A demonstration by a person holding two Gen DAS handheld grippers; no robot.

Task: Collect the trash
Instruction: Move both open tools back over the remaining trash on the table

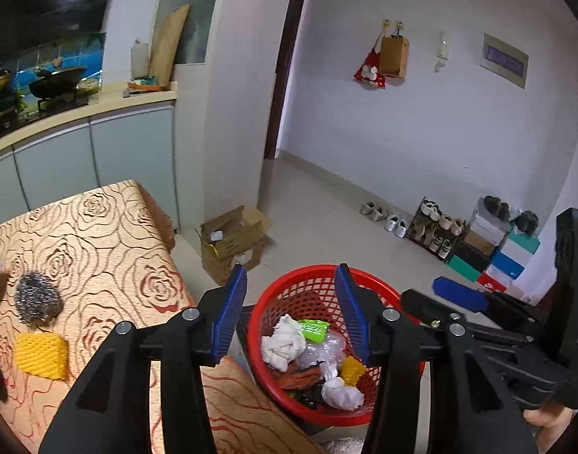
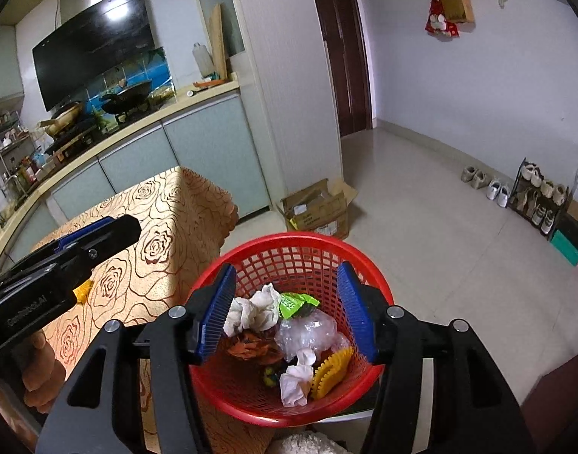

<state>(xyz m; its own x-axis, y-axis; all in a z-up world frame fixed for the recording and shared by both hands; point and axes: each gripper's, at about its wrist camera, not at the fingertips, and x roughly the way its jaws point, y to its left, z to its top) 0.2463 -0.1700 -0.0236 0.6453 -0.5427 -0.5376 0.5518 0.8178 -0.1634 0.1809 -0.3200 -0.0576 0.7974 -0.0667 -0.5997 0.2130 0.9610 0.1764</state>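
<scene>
I've got both grippers over the red basket (image 2: 273,253), beside the table's (image 1: 111,227) right edge. Left gripper (image 1: 290,314) w/ jaws wide, nothing held. Right gripper (image 2: 287,312) also wide, nothing held. Basket holds tissue wads (image 2: 256,310), green wrapper (image 2: 294,302), clear plastic (image 2: 311,331), yellow bit (image 2: 332,372). On the table near its left edge: steel scourer (image 1: 37,299), yellow sponge (image 1: 41,355).

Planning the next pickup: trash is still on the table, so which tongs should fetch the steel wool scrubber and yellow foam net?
Left. The left tongs are open and empty beside the table, where the steel wool scrubber and yellow foam net lie. The right tongs hang open over the red basket, farther off.
</scene>
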